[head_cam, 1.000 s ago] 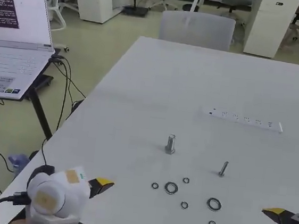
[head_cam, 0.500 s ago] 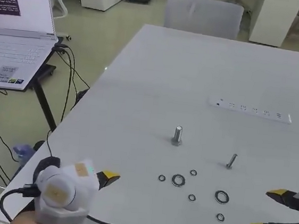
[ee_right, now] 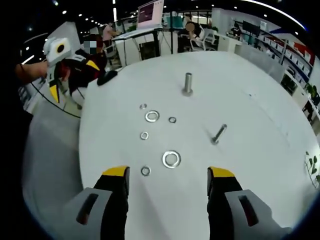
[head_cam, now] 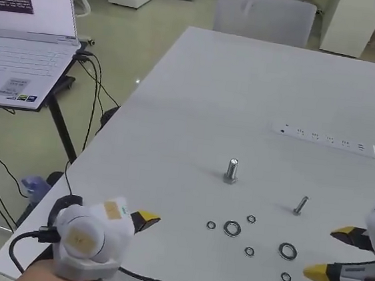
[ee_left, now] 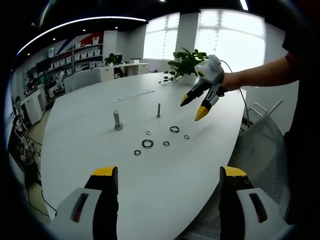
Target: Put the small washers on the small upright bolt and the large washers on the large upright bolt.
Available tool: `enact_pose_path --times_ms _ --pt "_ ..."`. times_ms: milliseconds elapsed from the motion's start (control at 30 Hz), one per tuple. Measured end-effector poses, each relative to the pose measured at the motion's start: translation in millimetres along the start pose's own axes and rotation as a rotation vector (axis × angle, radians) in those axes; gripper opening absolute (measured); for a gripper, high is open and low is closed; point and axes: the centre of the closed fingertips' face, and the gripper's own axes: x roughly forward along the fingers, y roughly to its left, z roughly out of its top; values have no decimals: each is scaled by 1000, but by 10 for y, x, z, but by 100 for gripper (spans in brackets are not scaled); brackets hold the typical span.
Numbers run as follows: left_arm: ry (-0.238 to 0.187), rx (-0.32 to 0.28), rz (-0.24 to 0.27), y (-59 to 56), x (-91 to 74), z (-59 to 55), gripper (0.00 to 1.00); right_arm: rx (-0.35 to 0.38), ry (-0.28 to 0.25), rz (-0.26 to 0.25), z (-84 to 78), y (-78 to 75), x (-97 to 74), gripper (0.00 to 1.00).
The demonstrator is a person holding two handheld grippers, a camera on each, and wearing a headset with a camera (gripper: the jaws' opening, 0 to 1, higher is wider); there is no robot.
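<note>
Washers (head_cam: 249,252) lie flat and loose on the white table (head_cam: 198,101), six in a scatter just ahead of both grippers, none yet on a bolt. Nearest the person, the left gripper (head_cam: 160,255) and the right gripper (head_cam: 331,253) hover by the table's near edge, each with its fingers wide apart and nothing between them. Just beyond the right gripper sit a small washer (head_cam: 285,277) and a large washer (head_cam: 288,251). A second large washer (head_cam: 232,228) lies further left among the other small ones. They are probably light, stiff, slick steel rings, thin enough to skid when pinched. The likely hold is across the outer rim, fingertips pressed down to the table on either side. Behind the scatter stand the small bolt (head_cam: 300,205) and, left of it, the large bolt (head_cam: 231,170). Farther off lies a power strip (head_cam: 328,140).
</note>
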Motion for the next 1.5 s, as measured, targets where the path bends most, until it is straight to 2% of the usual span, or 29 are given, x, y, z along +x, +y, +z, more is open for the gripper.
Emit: enact_pose_path --times_ms 333,433,633,1067,1300,1500 --pt "13 1 -2 27 -9 -58 87 -37 69 21 -10 -47 199 58" --pt "24 14 3 39 -2 -88 89 -28 86 48 -24 -20 259 56" --pt "55 39 -13 12 14 -168 92 -62 132 45 -64 -38 370 55" --pt "52 46 -24 55 -3 -143 90 -127 225 58 -74 -38 586 48" --pt "51 50 -35 66 -18 -144 89 -138 283 56 -127 -43 638 46" --pt "53 46 -46 71 -29 -152 88 -143 307 43 -143 -72 646 43"
